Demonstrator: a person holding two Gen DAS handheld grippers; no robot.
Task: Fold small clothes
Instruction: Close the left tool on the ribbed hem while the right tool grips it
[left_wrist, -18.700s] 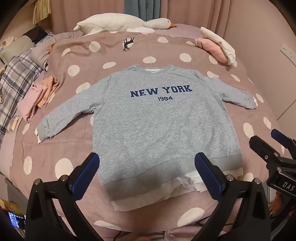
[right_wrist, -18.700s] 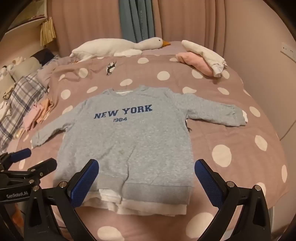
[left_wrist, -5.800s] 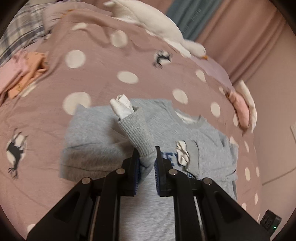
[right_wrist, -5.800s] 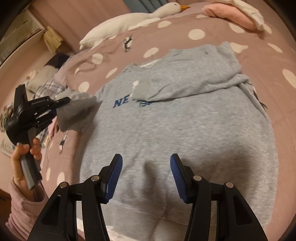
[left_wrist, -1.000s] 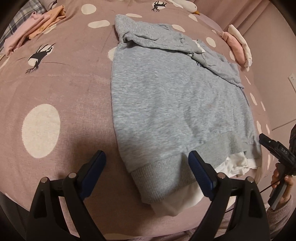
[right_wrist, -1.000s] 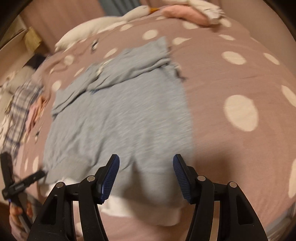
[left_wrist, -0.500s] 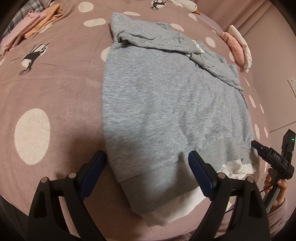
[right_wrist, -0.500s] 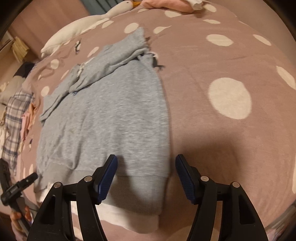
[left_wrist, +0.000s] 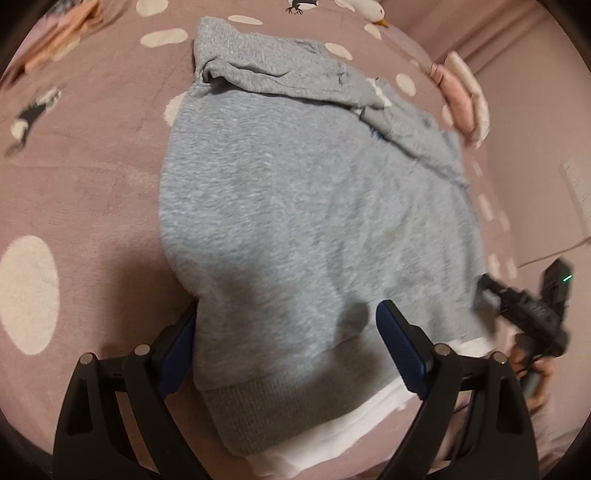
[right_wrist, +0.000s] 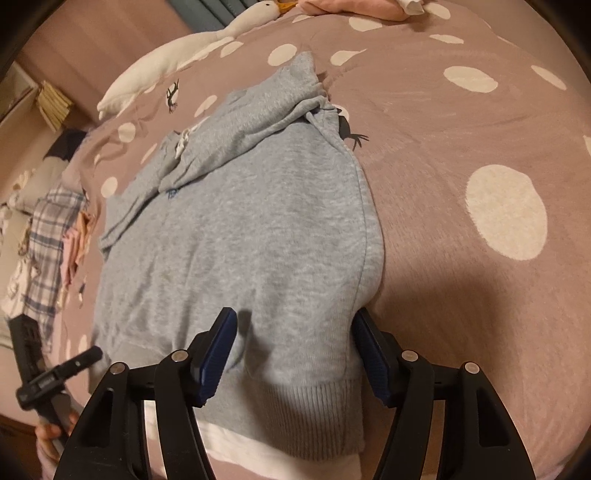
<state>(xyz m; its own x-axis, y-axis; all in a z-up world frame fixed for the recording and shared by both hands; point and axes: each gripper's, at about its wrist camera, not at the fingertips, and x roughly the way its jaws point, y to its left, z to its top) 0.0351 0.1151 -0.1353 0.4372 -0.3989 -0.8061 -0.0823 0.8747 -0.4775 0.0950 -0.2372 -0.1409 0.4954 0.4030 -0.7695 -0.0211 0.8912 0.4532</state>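
sweater (left_wrist: 314, 229) flat on bed (left_wrist: 85, 192), sleeves folded in | I put left tool (left_wrist: 286, 350) and right tool (right_wrist: 293, 350), both released, astride hem corners to lift them

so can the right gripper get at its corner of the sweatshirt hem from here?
Probably yes. The right gripper is open and already straddles the grey sweatshirt just above its ribbed hem, one finger outside the side edge. Nothing lies on that corner; the bedspread beside it is bare.
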